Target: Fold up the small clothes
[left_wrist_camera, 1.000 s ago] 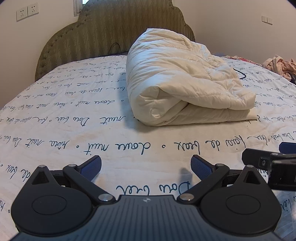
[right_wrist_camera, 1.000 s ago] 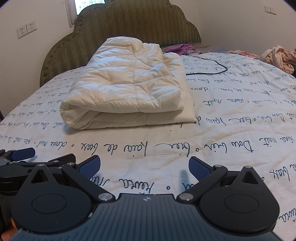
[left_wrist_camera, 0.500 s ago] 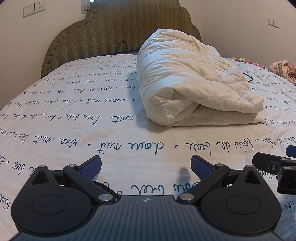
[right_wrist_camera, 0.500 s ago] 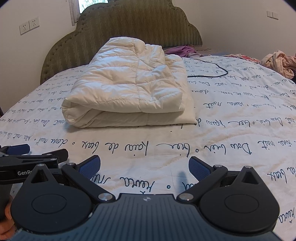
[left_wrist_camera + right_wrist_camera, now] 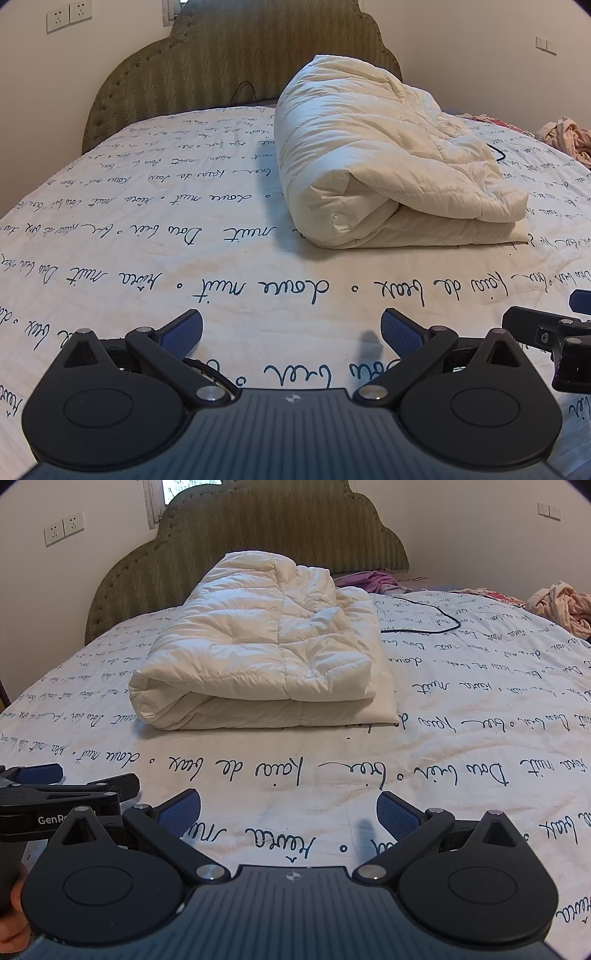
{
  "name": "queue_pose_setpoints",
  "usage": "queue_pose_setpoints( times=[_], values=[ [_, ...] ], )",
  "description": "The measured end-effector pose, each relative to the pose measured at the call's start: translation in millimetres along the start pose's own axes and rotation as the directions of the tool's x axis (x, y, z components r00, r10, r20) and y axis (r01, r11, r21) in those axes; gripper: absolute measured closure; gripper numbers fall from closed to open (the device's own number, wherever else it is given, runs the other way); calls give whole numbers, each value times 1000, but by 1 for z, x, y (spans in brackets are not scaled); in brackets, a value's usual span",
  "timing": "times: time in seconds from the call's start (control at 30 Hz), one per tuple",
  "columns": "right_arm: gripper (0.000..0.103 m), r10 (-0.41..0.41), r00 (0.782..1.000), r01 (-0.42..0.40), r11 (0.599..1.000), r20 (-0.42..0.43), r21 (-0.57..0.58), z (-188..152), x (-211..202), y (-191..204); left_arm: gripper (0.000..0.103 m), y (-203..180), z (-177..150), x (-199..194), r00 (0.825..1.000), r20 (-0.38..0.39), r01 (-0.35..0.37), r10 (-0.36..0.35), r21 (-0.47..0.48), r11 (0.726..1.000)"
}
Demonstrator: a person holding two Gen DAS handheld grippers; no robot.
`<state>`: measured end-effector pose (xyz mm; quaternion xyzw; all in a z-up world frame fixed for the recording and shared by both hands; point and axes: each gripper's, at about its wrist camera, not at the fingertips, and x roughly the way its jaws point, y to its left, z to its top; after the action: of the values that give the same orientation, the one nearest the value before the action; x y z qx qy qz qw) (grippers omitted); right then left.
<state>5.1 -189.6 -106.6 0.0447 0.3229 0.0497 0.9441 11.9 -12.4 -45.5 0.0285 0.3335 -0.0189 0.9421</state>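
A cream quilted puffer jacket (image 5: 376, 177) lies folded in a thick bundle on the bed; it also shows in the right wrist view (image 5: 266, 657). My left gripper (image 5: 291, 330) is open and empty, low over the sheet, short of the jacket. My right gripper (image 5: 288, 808) is open and empty, also short of the jacket. Each gripper shows at the edge of the other's view: the right one (image 5: 554, 332) and the left one (image 5: 55, 794).
The bed sheet (image 5: 147, 229) is white with dark script. A green padded headboard (image 5: 258, 528) stands behind. A black cable (image 5: 424, 624) lies right of the jacket. Purple clothes (image 5: 369, 579) and a pink clothes pile (image 5: 561, 605) lie at the far right.
Both grippers have drifted slightly left and back, so the jacket sits further right in the views. Both stay open and empty. The jacket has not moved.
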Motion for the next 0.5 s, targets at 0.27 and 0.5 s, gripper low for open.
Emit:
queue_pose_setpoints(
  times=[0.27, 0.5],
  values=[
    [0, 3, 1000, -3, 1000, 1, -1, 0, 0, 0, 0, 0, -1, 0, 1000, -2, 1, -1, 1, 1000],
    [0, 6, 1000, -6, 1000, 2, -1, 0, -1, 1, 0, 0, -1, 1, 1000, -2, 0, 0, 2, 1000]
  ],
)
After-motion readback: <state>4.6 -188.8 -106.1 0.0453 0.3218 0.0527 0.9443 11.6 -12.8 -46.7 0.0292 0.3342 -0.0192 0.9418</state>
